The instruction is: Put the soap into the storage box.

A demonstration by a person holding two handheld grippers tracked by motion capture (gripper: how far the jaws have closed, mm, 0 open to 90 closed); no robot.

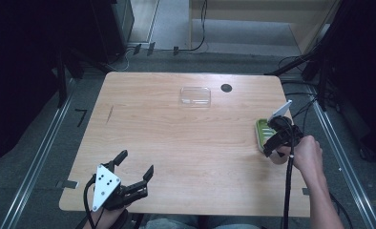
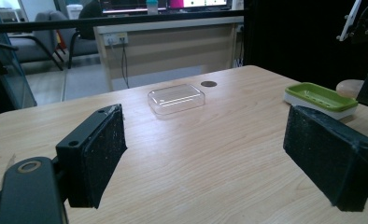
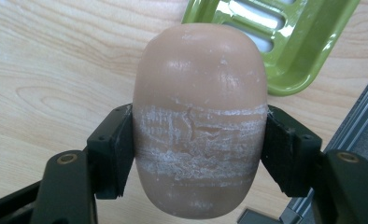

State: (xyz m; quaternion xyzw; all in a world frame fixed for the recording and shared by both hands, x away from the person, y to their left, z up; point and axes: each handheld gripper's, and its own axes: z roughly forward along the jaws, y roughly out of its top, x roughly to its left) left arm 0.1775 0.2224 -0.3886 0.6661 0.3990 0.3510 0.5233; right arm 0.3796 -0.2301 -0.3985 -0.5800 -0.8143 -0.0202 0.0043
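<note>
While the right tool [image 3: 200, 154] pinches a tan bar of soap [image 3: 200, 116] across its scuffed, whitish middle, one jaw pressing each side, the soap's rounded far end points toward the green soap dish [image 3: 285, 37] just beyond it. That dish sits at the right edge of the wooden surface [image 1: 176, 143], slotted top up, on a white base, and right beside the edge runs a metal rail. Over on the near left, the left tool [image 1: 136, 164] has its jaws spread wide, nothing between them, low over bare wood. Ahead of it, well apart, lies a clear plastic lid [image 2: 176, 98] flat near the far edge, with a small dark round hole [image 2: 208, 84] in the wood just beside it. Nothing stands between the soap and the dish.
</note>
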